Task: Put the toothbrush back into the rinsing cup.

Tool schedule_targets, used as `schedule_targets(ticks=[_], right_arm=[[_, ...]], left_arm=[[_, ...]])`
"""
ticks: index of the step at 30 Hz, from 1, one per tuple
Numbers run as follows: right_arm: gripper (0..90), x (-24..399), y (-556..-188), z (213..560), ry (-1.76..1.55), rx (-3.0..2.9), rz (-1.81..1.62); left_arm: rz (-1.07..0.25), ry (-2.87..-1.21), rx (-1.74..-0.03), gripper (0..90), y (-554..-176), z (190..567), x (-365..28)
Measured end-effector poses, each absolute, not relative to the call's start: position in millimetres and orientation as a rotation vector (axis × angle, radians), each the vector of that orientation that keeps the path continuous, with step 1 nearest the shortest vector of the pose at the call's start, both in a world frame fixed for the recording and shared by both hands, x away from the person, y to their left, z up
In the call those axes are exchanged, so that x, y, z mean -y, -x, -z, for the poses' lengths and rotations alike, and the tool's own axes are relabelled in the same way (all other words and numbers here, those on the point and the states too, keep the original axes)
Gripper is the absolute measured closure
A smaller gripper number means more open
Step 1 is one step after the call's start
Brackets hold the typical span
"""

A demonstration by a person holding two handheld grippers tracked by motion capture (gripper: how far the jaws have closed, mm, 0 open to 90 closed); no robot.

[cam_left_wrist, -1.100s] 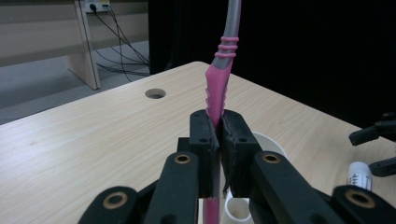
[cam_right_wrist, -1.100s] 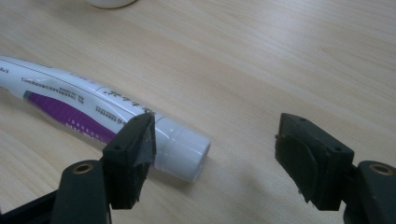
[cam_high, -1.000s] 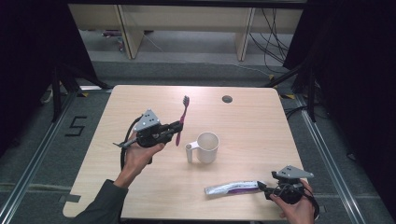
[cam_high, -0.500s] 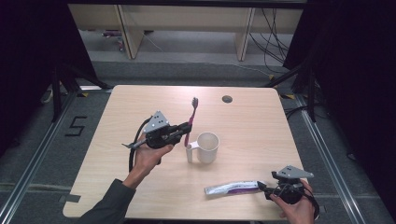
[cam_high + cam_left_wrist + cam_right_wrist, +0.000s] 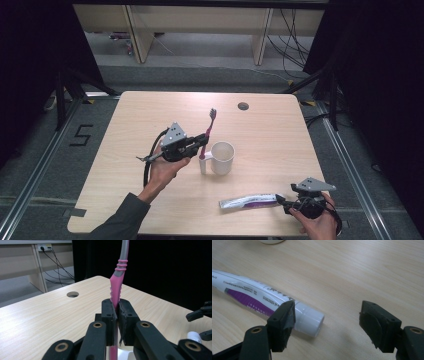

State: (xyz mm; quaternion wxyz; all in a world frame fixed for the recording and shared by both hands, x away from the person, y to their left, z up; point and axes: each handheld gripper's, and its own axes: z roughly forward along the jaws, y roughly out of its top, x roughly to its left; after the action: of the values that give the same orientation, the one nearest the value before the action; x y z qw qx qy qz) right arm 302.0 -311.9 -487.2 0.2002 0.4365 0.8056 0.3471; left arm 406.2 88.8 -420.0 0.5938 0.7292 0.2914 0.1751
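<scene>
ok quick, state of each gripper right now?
Left gripper: shut on the pink toothbrush, beside the mug.
Right gripper: open, toothpaste tube cap between its jaws, not gripped.

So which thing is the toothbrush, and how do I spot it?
Look at the pale wooden table, then the white ceramic mug near its middle. Just left of it, the left gripper pinches a pink plastic toothbrush with a grey neck, the one thing standing upright.

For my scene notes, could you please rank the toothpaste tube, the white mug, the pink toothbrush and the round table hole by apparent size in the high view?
1. Toothpaste tube and pink toothbrush: similar lengths, and the toothbrush is raised, so I won't rank them.
2. White mug.
3. Table hole, clearly smallest.
</scene>
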Motion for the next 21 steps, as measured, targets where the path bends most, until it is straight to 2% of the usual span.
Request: schedule_targets(ticks=[21], right_arm=[[29.9,309,-300,486,-1.286,-2.264,-0.975]], left_arm=[[-0.412,-1.711,-0.674,83.1,-398,444,-94]])
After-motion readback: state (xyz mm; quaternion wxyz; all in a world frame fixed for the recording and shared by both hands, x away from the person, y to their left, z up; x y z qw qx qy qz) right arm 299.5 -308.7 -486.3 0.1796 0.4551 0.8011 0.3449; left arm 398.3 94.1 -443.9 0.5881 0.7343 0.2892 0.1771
